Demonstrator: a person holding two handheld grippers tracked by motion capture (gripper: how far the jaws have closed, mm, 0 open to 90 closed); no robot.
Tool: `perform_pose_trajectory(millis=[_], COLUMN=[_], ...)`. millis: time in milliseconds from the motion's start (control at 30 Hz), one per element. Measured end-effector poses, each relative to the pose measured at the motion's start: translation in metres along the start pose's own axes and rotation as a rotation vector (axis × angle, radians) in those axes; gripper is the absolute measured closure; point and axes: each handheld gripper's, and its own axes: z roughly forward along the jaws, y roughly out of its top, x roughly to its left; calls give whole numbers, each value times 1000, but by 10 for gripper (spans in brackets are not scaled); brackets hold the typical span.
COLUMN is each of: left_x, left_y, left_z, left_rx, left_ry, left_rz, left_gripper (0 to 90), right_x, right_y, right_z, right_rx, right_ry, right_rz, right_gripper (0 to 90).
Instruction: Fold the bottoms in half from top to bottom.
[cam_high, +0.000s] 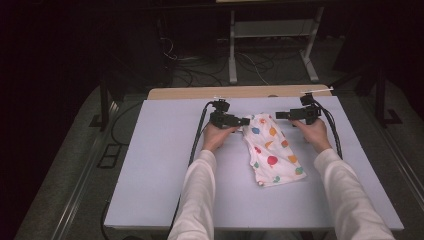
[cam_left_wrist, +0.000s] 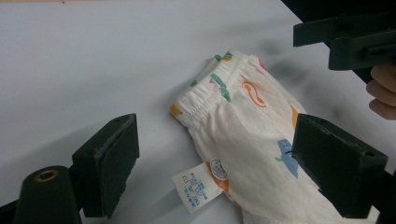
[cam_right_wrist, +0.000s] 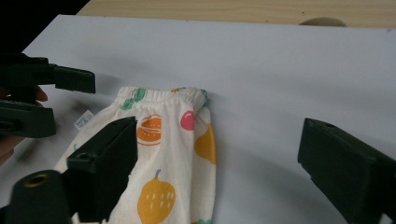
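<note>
- Left gripper (cam_high: 244, 120): jaws standing wide and holding nothing, set at the left corner of the waistband (cam_left_wrist: 205, 95); in the left gripper view the cloth lies between the jaws but the pads do not press on it.
- Right gripper (cam_high: 278, 115): jaws likewise wide and empty, near the right corner of the waistband, which lies between them in the right gripper view.
- Step in hand, as judged: pinching the two waistband corners. It would go best with each gripper lowered until one jaw slides under the gathered edge, both layers caught, and both sides closed at a matching height so the cloth lifts evenly.
- Care: the sewn-in label (cam_left_wrist: 198, 183) sticks out at the side seam and should not be gripped alone.
- Child's shorts (cam_high: 272, 152): white cloth printed with orange, red, green and blue shapes, an elastic gathered waistband at the far end; they lie flat, slightly askew, on the pale table cover (cam_high: 160, 165), right of centre.
</note>
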Motion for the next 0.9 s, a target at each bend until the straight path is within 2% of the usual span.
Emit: perform_pose_trajectory(millis=[67, 133, 233, 433, 633, 767, 900], left_x=[2, 4, 3, 3, -1, -6, -5], left_y=[-1, -2, -3, -3, -3, 0, -1], left_z=[1, 1, 2, 5, 11, 15, 19], left_rx=[12, 17, 20, 25, 56, 60, 79], left_ry=[14, 8, 7, -4, -10, -16, -10], left_rz=[1, -6, 7, 7, 27, 39, 38], left_gripper=[178, 204, 258, 344, 394, 444, 498], right_x=[-2, -2, -1, 1, 2, 2, 1], right_y=[-2, -2, -3, -3, -4, -6, -7], right_z=[1, 2, 3, 7, 12, 15, 18], right_rx=[7, 15, 20, 26, 38, 51, 51], right_ry=[11, 15, 30, 60, 74, 76, 78], right_rz=[11, 6, -10, -18, -28, -32, -23], right_gripper=[146, 175, 220, 298, 331, 340, 342])
